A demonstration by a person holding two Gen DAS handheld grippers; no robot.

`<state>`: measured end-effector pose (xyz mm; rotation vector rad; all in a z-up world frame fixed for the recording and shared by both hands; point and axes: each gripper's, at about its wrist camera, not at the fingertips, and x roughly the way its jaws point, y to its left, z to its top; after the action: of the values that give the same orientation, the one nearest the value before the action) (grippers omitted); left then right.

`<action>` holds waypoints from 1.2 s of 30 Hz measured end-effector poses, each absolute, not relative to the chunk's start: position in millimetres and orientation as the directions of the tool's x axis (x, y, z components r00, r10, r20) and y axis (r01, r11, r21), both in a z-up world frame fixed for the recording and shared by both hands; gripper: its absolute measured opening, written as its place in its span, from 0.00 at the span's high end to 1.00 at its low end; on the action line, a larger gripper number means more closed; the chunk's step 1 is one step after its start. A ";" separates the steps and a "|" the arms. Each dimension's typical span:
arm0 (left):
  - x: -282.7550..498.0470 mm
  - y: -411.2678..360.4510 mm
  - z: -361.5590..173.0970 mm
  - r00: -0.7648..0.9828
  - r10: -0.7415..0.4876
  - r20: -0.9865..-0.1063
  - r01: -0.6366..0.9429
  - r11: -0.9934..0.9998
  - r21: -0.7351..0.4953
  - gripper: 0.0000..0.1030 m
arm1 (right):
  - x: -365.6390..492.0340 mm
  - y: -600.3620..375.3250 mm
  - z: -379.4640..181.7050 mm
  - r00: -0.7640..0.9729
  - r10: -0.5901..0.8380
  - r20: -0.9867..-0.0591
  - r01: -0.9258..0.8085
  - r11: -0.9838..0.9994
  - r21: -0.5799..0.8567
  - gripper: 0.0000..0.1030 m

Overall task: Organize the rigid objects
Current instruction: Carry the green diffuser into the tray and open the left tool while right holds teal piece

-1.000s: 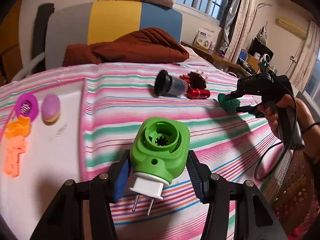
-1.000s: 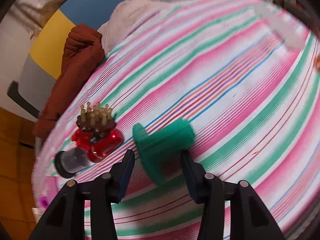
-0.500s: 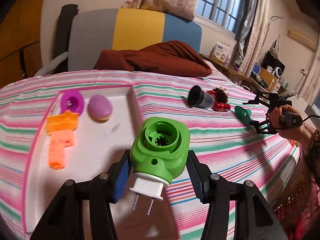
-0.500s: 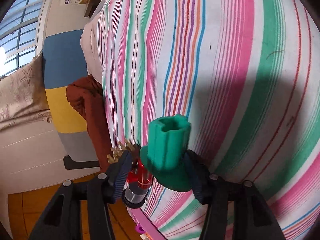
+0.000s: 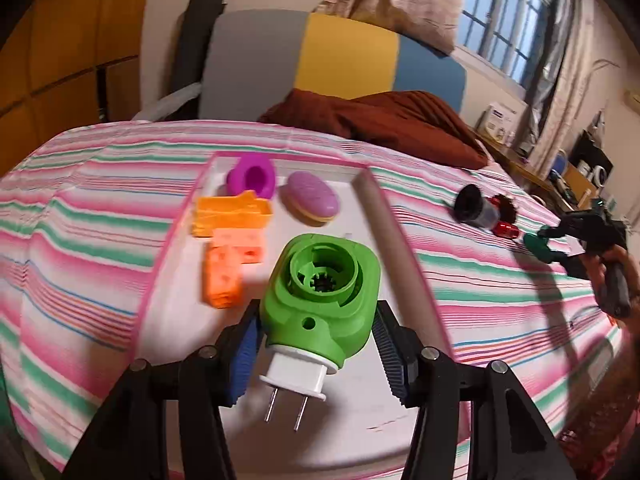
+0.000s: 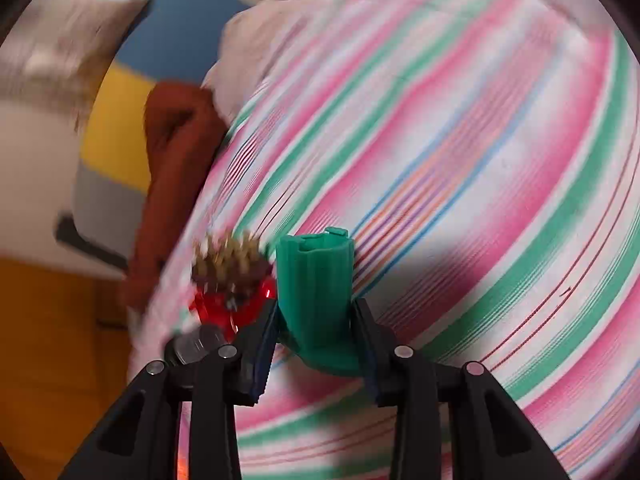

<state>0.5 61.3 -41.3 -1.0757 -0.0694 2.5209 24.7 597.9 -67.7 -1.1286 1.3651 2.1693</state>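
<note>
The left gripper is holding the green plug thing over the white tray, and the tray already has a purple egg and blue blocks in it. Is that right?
Nearly. The blocks are orange, not blue, as the left wrist view shows. The rest holds: the left gripper holds the green plug thing over the white tray, and the purple egg lies in it.

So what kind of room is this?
Most likely a bedroom: a bed under a striped sheet, a padded headboard, a rumpled brown blanket and a curtained window.

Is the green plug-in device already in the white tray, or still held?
Still held: the left gripper clamps the green plug-in device above the white tray, prongs hanging free.
</note>
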 end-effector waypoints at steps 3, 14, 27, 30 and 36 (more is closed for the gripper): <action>-3.1 51.9 -44.8 -0.634 0.351 -0.689 -0.305 -0.932 -0.194 0.47 | 7.4 574.5 -57.1 -0.572 -0.090 -0.816 -0.609 -0.620 0.495 0.65; -12.5 32.2 -58.5 -0.647 0.248 -0.721 -0.242 -0.964 -0.113 0.47 | 8.9 511.0 -54.0 -0.464 0.003 -0.886 -0.463 -0.853 0.240 0.66; -6.9 31.8 -58.3 -0.700 0.214 -0.681 -0.260 -0.965 -0.037 0.35 | 8.8 523.1 -54.4 -0.474 -0.058 -0.878 -0.498 -0.805 0.322 0.66; 1.3 29.0 -51.6 -0.735 0.214 -0.644 -0.249 -0.968 -0.037 0.27 | 11.2 526.8 -53.2 -0.487 -0.066 -0.871 -0.511 -0.787 0.345 0.66; 9.3 26.6 -44.8 -0.759 0.197 -0.620 -0.229 -0.973 -0.030 0.26 | 3.7 514.8 -49.7 -0.494 -0.027 -0.869 -0.475 -0.829 0.295 0.68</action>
<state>9.3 26.6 -44.8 -0.9616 0.0702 2.7498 3.7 514.8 -49.7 -1.4030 0.7495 2.3875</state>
